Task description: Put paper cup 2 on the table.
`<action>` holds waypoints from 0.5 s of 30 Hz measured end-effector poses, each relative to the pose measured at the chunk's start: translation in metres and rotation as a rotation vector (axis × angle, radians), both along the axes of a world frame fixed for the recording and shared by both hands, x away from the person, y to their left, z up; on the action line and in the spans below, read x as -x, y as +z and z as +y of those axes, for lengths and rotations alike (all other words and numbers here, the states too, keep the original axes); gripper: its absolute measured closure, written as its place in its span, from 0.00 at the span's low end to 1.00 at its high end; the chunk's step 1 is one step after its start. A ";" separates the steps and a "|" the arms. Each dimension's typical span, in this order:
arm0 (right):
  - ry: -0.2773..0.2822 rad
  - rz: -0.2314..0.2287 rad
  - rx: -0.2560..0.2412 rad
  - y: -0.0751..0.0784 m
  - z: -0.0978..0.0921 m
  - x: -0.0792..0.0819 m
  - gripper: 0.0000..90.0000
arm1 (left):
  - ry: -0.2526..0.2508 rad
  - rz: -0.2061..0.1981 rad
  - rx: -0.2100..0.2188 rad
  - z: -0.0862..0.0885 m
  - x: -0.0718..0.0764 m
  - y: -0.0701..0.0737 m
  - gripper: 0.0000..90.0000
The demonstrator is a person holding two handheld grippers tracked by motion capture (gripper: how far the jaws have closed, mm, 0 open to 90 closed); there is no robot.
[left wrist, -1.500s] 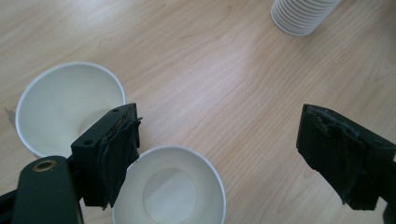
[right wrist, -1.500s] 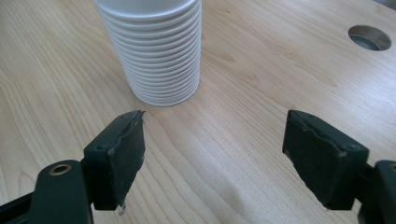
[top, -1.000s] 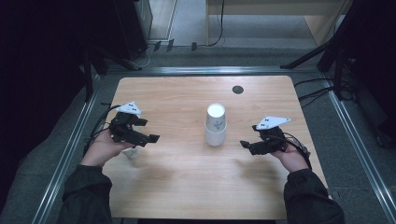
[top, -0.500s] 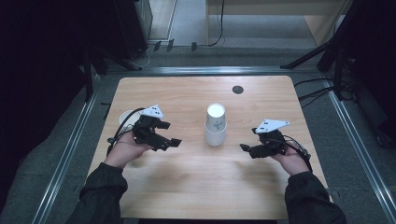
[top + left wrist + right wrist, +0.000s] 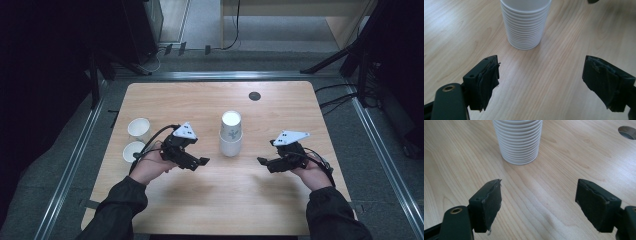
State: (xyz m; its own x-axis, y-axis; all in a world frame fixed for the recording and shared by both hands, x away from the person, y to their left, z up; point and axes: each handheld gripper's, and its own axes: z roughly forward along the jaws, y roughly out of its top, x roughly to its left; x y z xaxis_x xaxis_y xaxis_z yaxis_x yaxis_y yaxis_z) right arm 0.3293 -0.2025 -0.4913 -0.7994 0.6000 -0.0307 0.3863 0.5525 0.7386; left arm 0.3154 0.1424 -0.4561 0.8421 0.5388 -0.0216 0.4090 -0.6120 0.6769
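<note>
Wooden table [image 5: 165, 100] under dim light, dark floor all round. From the left: two loose cups [image 5: 138, 128] by the edge, left gripper [image 5: 200, 162] wide apart, cup stack [image 5: 230, 133] upside down mid-table, right gripper [image 5: 261, 161] wide apart too — both empty. Could tip over if bumped from one side. Ribbed rims up close in gripper views — loose cups from above.

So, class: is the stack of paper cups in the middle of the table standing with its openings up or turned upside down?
Upside down. In the high view the stack of paper cups narrows toward a closed flat top, and in the left gripper view its wide rims sit on the table.
</note>
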 end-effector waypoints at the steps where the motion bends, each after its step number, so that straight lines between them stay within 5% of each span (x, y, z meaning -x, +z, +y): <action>1: 0.002 0.001 0.002 0.000 0.000 0.000 0.24 | -0.009 -0.015 -0.005 -0.003 0.001 -0.002 0.16; 4: -0.002 0.004 0.002 -0.001 -0.001 0.002 0.24 | -0.022 -0.040 0.049 -0.008 0.006 -0.010 0.16; 8: -0.004 0.003 0.002 -0.001 -0.002 0.003 0.24 | -0.040 -0.039 0.022 -0.016 0.007 -0.014 0.16; 13: 0.000 0.009 0.009 -0.002 -0.001 0.004 0.24 | -0.041 -0.040 0.093 -0.024 0.011 -0.019 0.16; 15: 0.004 0.009 0.008 -0.002 -0.001 0.004 0.24 | -0.056 -0.038 0.084 -0.029 0.012 -0.022 0.16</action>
State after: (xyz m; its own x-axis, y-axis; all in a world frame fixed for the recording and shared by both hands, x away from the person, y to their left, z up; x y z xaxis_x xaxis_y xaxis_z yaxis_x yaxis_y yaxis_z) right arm 0.3248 -0.2032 -0.4931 -0.8018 0.5970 -0.0289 0.3907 0.5600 0.7306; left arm 0.3030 0.1136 -0.4778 0.8720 0.4885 -0.0323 0.3489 -0.5737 0.7411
